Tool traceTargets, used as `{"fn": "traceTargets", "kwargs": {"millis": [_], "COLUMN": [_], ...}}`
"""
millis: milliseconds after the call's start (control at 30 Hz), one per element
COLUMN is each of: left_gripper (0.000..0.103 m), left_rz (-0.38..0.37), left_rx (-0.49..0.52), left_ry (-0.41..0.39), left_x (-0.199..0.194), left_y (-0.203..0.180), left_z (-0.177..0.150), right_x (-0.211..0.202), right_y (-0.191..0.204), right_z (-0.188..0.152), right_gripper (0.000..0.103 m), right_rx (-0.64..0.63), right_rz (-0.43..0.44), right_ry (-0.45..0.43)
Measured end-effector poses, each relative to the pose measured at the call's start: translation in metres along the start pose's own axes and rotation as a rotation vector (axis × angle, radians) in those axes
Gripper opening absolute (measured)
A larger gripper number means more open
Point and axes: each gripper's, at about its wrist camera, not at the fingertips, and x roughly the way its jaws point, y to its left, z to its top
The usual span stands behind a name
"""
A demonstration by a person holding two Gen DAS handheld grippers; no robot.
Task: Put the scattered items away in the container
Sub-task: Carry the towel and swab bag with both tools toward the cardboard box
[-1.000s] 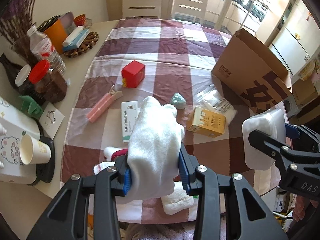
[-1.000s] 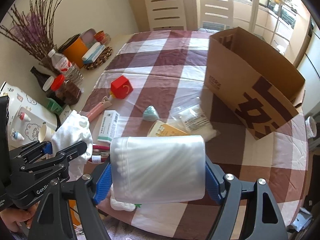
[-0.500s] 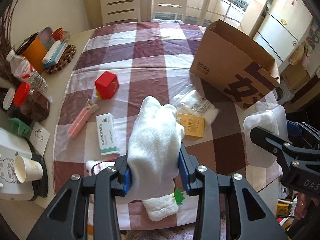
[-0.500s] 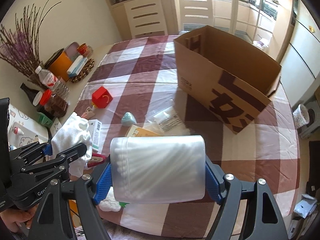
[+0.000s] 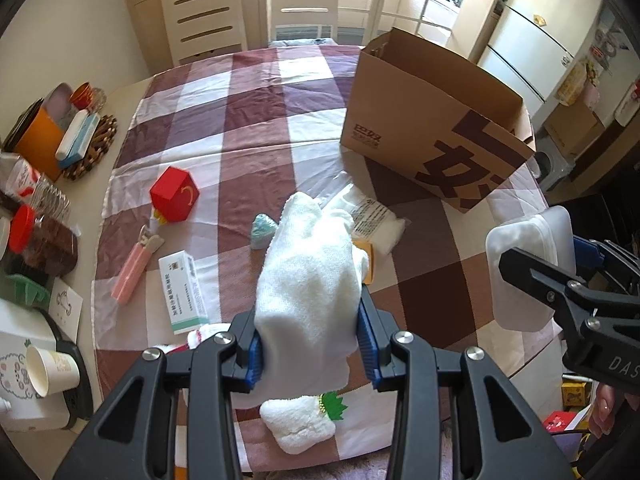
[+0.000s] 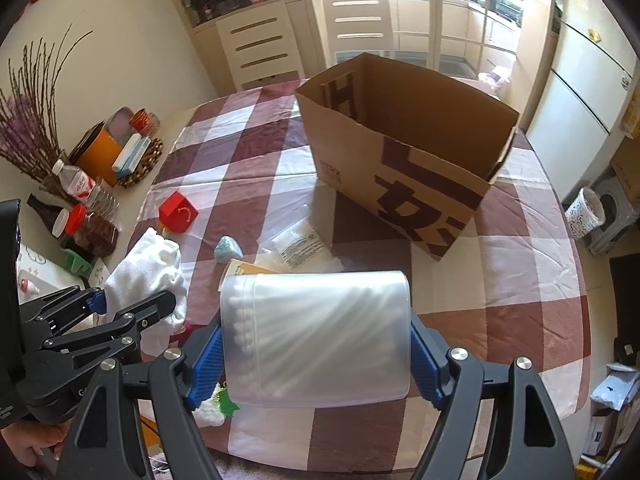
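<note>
My left gripper (image 5: pixel 308 344) is shut on a white towel (image 5: pixel 310 280) and holds it above the table's near edge. My right gripper (image 6: pixel 316 356) is shut on a clear plastic box of cotton swabs (image 6: pixel 316 336), also raised; that box shows at the right of the left wrist view (image 5: pixel 528 268). The open brown cardboard box (image 6: pixel 404 152) stands at the far right of the checked tablecloth (image 6: pixel 248 184). Scattered on the cloth are a red box (image 5: pixel 175 194), a pink clipper (image 5: pixel 134 266), a white medicine box (image 5: pixel 183 292), a teal item (image 5: pixel 262 230), a yellow box (image 6: pixel 244 270) and a clear packet (image 5: pixel 372 224).
A small white cloth with a green tag (image 5: pixel 304 420) lies at the near edge. Jars, a bottle (image 6: pixel 76 180), an orange holder (image 5: pixel 36 140) and a paper cup (image 5: pixel 48 370) crowd the left side. Chairs (image 5: pixel 304 0) stand beyond the table.
Both grippers have risen and pulled back with their loads, so the table looks smaller and the cardboard box's open top has come into view.
</note>
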Motion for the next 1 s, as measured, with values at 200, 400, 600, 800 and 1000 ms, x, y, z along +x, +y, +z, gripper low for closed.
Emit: {"fn": "traceTargets", "kwargs": {"millis": [200, 400, 600, 800, 1000], "left_gripper": [0.039, 0.039, 0.039, 0.039, 0.039], "left_rz": [-0.013, -0.032, -0.052, -0.079, -0.107], "left_rx": [0.043, 0.091, 0.153, 0.219, 0.273], "left_ry": [0.005, 0.014, 0.025, 0.034, 0.053], "left_x": [0.003, 0.008, 0.014, 0.025, 0.040], "left_y": [-0.008, -0.014, -0.023, -0.032, -0.040], "left_z": [0.009, 0.018, 0.029, 0.041, 0.052], "right_x": [-0.003, -0.006, -0.007, -0.005, -0.001], "right_y": [-0.008, -0.011, -0.016, -0.024, -0.030], "right_z": [0.001, 0.001, 0.003, 0.005, 0.006], "right_gripper": [0.080, 0.080, 0.080, 0.080, 0.080], "right_rx": [0.040, 0.084, 0.131, 0.188, 0.241], "right_rz": [-0.017, -0.037, -0.057, -0.081, -0.115], "right_ry": [-0.013, -0.027, -0.036, -0.046, -0.055]}}
